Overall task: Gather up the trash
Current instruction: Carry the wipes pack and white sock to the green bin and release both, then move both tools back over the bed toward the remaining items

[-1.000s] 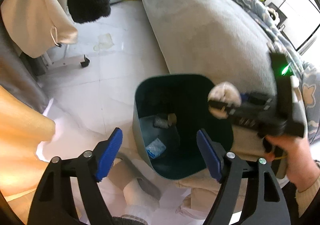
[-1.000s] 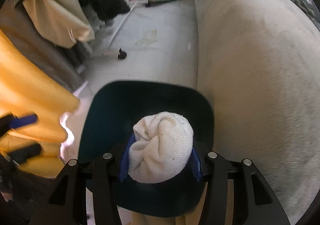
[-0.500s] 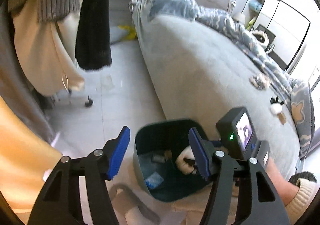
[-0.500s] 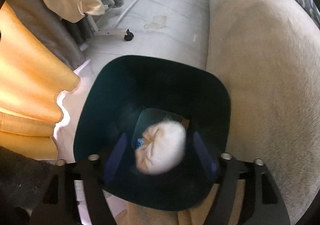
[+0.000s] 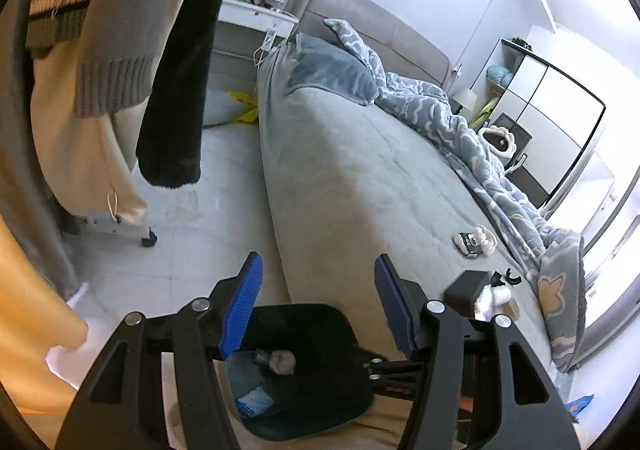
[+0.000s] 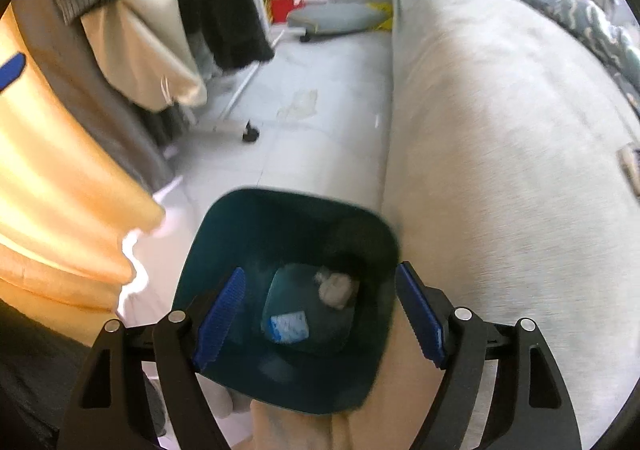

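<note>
A dark teal trash bin [image 6: 224, 234] stands on the floor beside the bed; it also shows in the left wrist view [image 5: 340, 330]. A crumpled white wad [image 6: 336, 288] lies at its bottom next to a blue-and-white packet [image 6: 289, 327]; the wad shows in the left wrist view [image 5: 282, 362] too. My right gripper [image 6: 320, 314] is open and empty above the bin. My left gripper [image 5: 318, 306] is open and empty, above the bin's near side. More small trash [image 5: 476, 242] and a second cluster [image 5: 498, 296] lie on the bed.
A grey bed [image 5: 360, 170] with a blue patterned duvet [image 5: 460, 122] fills the right. Hanging clothes [image 5: 100, 50] and an orange curtain [image 6: 60, 190] are at the left. A rolling rack foot [image 6: 248, 136] stands on the tiled floor [image 6: 320, 98].
My right gripper opened and the white wad dropped into the bin. My left gripper tilted upward, bringing the whole bed into view.
</note>
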